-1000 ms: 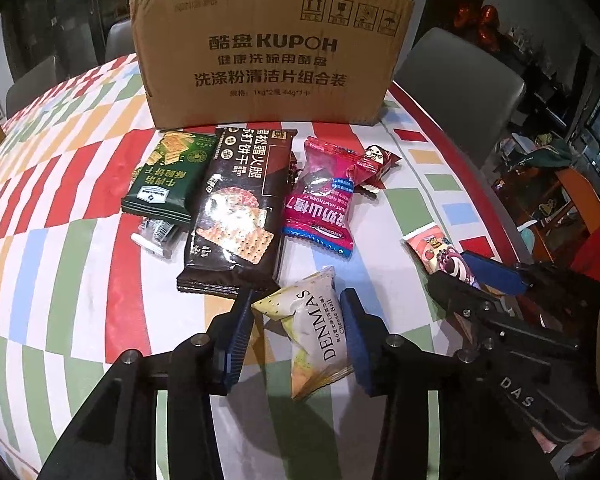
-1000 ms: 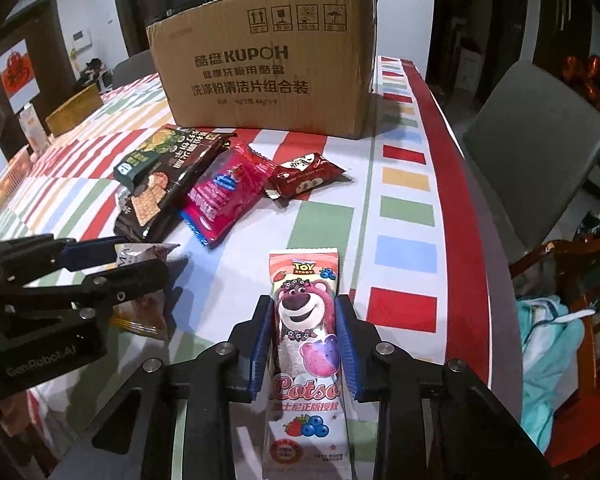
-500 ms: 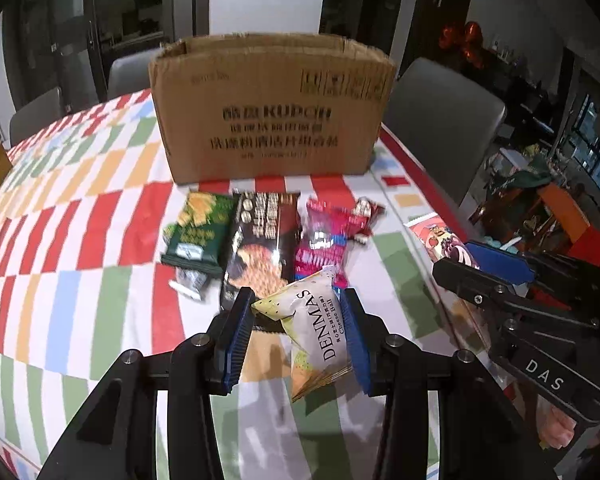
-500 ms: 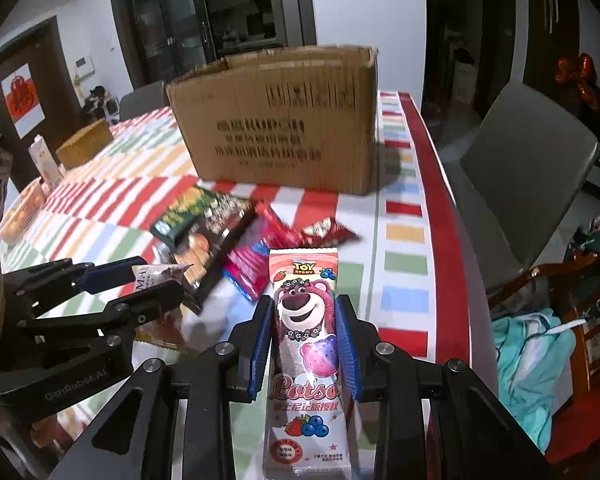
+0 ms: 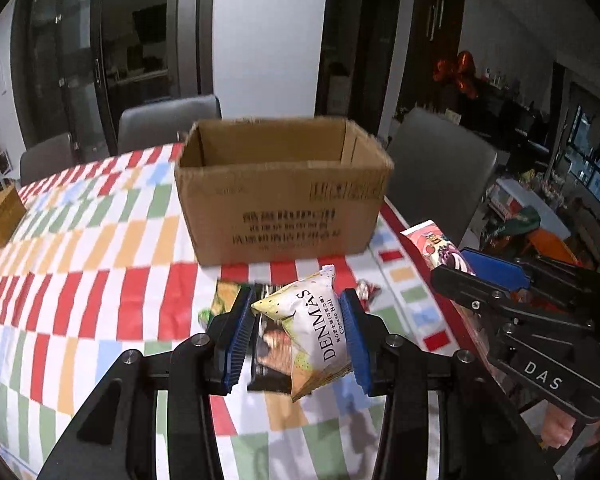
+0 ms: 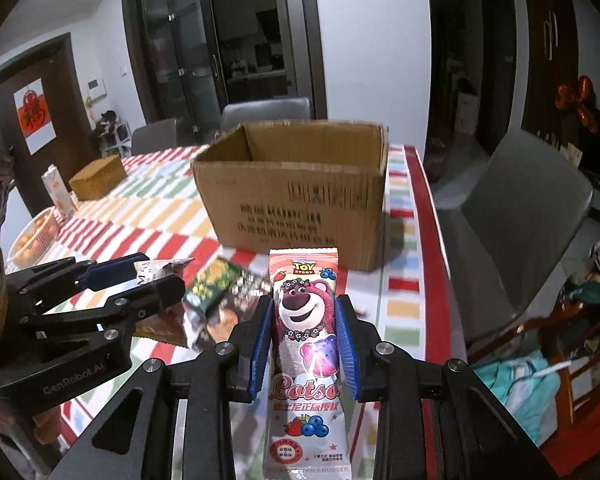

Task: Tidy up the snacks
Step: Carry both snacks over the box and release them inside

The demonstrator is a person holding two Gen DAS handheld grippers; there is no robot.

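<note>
Left wrist view: left gripper [image 5: 298,334] clamps a white DENMAS cheese-ball pouch [image 5: 310,330] and right gripper [image 6: 303,346] a pink Lotso bear wrapper [image 6: 306,344], both above the striped tablecloth [image 5: 80,280] short of the open brown cardboard box [image 5: 280,200]; best release only once past its near rim.

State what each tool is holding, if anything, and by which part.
Left tool: the DENMAS cheese ball bag, pinched across its middle. Right tool: the Lotso snack pack, clamped by its long sides near mid-length.
</note>
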